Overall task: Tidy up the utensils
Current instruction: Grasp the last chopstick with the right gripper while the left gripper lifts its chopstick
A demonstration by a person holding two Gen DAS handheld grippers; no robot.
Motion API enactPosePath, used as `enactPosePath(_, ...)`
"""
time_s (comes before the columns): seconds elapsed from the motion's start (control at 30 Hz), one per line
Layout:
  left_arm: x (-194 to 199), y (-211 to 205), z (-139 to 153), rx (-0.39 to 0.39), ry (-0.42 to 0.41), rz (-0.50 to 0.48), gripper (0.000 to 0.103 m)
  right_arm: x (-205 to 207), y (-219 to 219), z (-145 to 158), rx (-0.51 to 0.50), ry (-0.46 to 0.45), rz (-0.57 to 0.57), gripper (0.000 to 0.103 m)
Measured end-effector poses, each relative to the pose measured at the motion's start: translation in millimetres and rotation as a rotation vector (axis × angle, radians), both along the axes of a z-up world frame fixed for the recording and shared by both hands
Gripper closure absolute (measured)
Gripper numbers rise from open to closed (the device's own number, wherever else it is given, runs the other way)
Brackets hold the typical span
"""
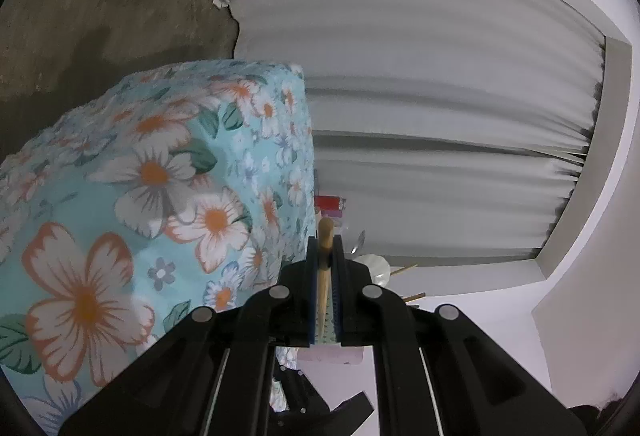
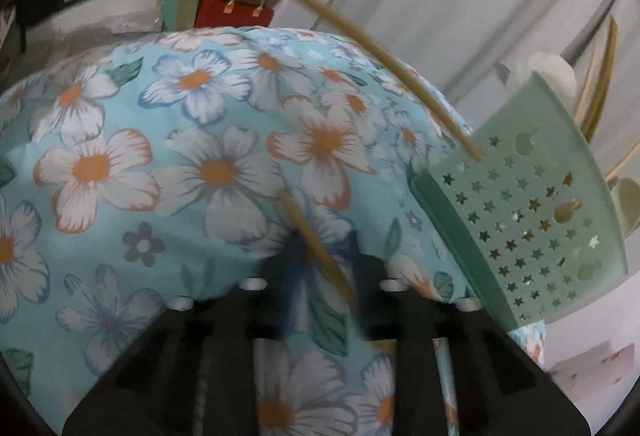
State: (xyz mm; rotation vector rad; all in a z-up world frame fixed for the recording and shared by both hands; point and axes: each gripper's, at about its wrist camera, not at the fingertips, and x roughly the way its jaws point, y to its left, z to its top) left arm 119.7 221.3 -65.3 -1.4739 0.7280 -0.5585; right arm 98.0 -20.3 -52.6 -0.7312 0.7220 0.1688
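Inside green holder [image 2: 532, 212], upright chopsticks [image 2: 600, 88], spoons

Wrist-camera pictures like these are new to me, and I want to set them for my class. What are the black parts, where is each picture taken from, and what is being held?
There is no robot here. A person holds a hand-operated claw in each hand, and a wide-angle camera on each looks forward along its two fingers.

The left view shows the left claw shut on a wooden chopstick.

The right view shows the blurred right claw above a flowered cloth. A second stick lies between its fingers, but the blur hides whether they grip it. The first chopstick crosses this view, with its tip at a green basket with star-shaped holes.
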Motion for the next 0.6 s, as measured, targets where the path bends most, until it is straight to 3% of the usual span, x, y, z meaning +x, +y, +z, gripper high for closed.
enactPosePath(0.13,-2.8,2.8,9.0,0.007,-0.02,0.014,0.098,-8.2,1.8,3.3,-0.014,-0.069,-0.001,0.09)
enactPosePath(0.43,-13.3,13.2,36.9,0.013,-0.084,0.049,0.098,-25.9,-29.3,53.1,0.123,-0.198,-0.096,0.094)
enactPosePath(0.6,-20.4,16.3,58.4,0.016,-0.138,0.063,0.098,-43.1,-51.4,82.2,0.253,-0.245,-0.17,0.095)
